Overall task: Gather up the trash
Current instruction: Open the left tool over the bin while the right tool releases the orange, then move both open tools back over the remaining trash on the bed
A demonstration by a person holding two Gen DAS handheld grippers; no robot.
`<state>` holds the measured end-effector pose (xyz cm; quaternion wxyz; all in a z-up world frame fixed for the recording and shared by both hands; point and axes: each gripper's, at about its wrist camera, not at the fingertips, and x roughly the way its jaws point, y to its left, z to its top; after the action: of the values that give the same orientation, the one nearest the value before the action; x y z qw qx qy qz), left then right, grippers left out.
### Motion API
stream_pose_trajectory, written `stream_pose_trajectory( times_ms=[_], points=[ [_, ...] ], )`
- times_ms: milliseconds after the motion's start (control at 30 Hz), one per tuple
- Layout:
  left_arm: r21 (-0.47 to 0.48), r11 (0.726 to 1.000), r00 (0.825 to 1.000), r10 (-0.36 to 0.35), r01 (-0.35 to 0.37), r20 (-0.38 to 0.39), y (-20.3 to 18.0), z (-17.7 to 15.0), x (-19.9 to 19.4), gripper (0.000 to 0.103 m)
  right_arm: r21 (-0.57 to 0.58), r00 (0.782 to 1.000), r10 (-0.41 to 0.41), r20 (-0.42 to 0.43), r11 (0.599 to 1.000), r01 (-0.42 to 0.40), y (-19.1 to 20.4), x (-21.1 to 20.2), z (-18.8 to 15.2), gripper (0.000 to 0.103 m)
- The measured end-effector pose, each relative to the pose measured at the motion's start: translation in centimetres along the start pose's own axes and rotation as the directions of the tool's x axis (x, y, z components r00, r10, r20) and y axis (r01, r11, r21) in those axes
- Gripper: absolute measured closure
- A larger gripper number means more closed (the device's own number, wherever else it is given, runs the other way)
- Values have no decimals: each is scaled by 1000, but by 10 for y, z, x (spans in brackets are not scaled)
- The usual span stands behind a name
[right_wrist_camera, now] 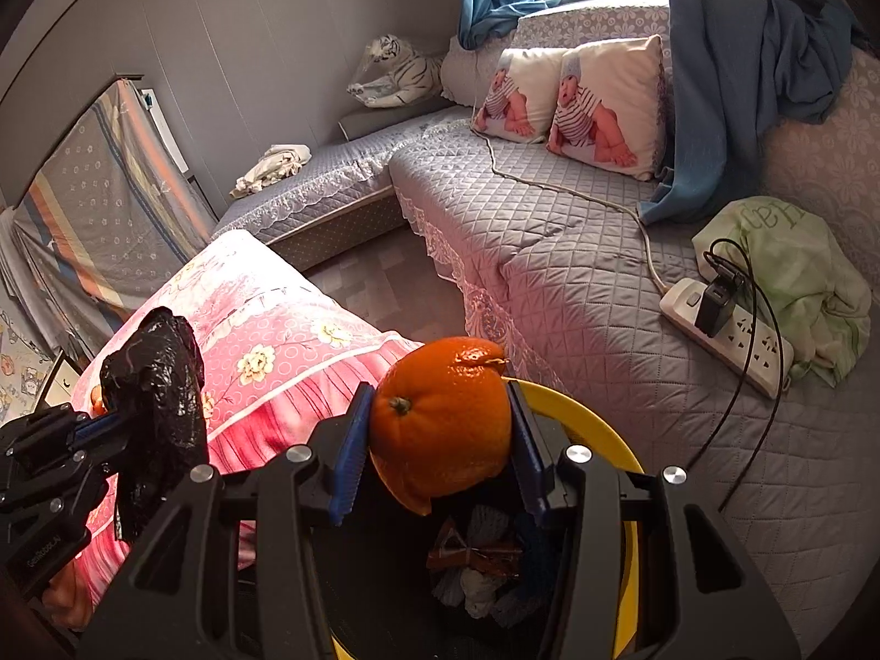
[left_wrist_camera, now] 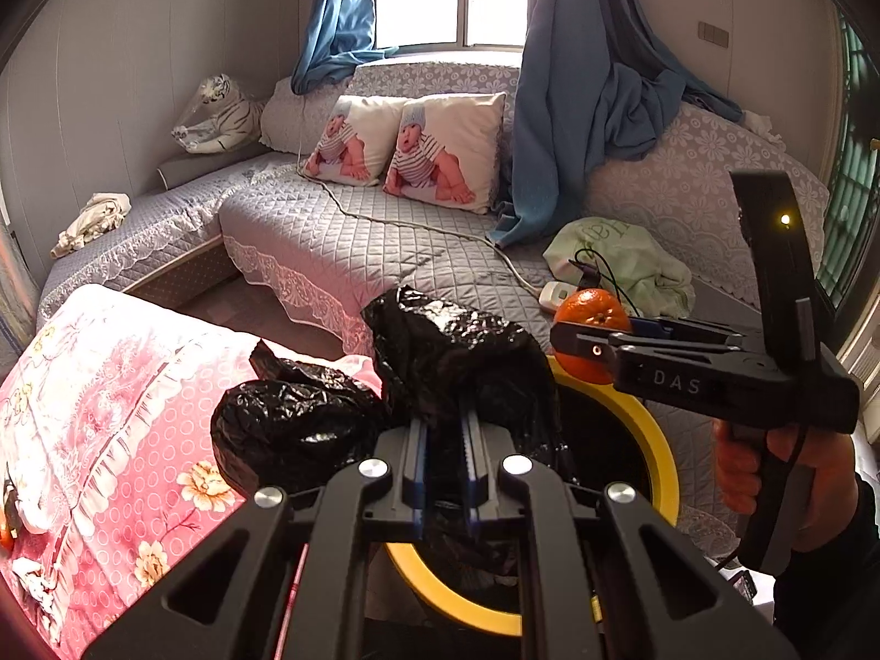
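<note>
Left tongs (left_wrist_camera: pixel 445 440) tight on black bag (left_wrist_camera: pixel 440 352), right tongs (right_wrist_camera: pixel 440 429) (half-spread) around orange (right_wrist_camera: pixel 440 429).

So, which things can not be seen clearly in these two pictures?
- Bin inside: left view, hidden by the black bag in the left tongs.
- Bin bottom: right view, hidden by the orange in the right tongs; scraps unclear.
- Hand: left view, cut by the edge.
</note>
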<state>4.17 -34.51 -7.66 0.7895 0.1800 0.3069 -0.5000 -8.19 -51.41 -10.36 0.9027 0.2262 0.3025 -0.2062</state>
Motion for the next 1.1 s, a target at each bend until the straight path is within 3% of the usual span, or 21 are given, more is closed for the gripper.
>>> stream_pose_trajectory(
  times_ms=[233, 533, 567, 633, 733, 1100],
  points=[
    [-11, 1000, 996, -30, 29, -86, -1, -11, 25, 93, 29, 999, -1, -44, 1000, 3, -9, 13, -7, 58],
    [-28, 999, 992, -46, 43, -114, 2, -16, 33, 93, 58, 998, -7, -57, 998, 11, -18, 17, -11, 56],
    [-32, 999, 993, -46, 42, -110, 3, -16, 32, 91, 65, 998, -6, -58, 998, 10, -20, 18, -10, 56],
    [-37, 999, 994, -40, 36, -103, 4, -14, 30, 77, 83, 998, -12, -69, 996, 18, -24, 20, -10, 53],
    [-57, 998, 995, -30, 25, -93, 9, -13, 28, 63, 108, 997, -32, -66, 993, 39, -30, 21, -9, 49],
    [-87, 996, 997, -24, 17, -79, 20, -12, 22, 62, 130, 998, -40, -37, 991, 45, -35, 13, -5, 47]
  ],
)
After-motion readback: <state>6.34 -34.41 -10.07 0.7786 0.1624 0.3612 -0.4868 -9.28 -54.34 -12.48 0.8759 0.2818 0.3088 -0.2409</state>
